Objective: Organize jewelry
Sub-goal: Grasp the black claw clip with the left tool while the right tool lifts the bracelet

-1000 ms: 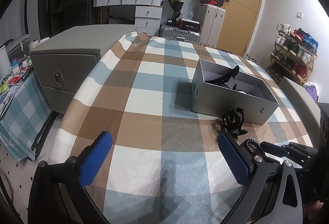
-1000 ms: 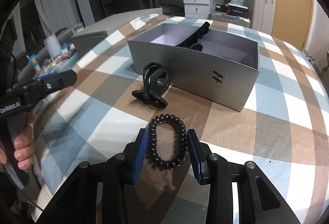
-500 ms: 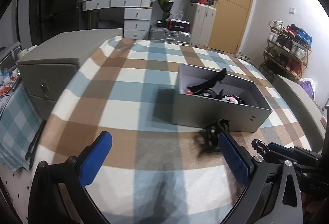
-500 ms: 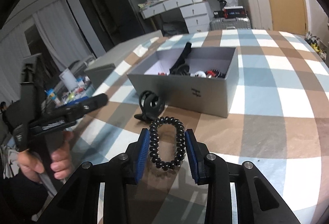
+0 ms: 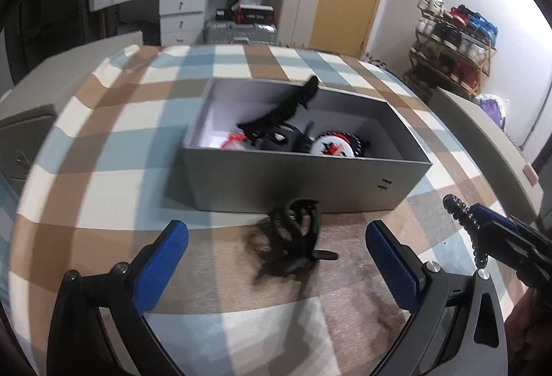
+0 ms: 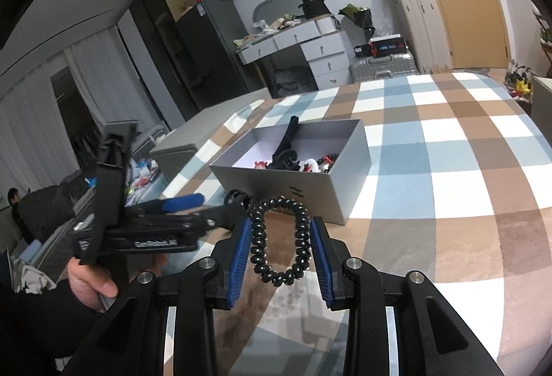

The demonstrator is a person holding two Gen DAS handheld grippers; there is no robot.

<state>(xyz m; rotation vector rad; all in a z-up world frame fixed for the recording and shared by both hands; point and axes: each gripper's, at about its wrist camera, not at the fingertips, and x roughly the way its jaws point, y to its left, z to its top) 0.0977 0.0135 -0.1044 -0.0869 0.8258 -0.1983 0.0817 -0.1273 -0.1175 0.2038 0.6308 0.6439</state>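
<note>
The right gripper [image 6: 279,251] has its jaws clamped on a black coil tie [image 6: 280,239], held above the checked bed [image 6: 448,151] near the grey box [image 6: 310,179]. The left gripper [image 5: 276,258], jaws apart, hovers over a black claw clip [image 5: 296,234] lying just beside the box.

A bed covered by a checked cloth [image 5: 114,176] in brown, pale blue and white carries everything. On it sits an open grey cardboard box [image 5: 293,181] — its near wall faces the left wrist camera. Just in front of that wall a black claw hair clip [image 5: 298,236] lies on a brown square — close to the box.
</note>
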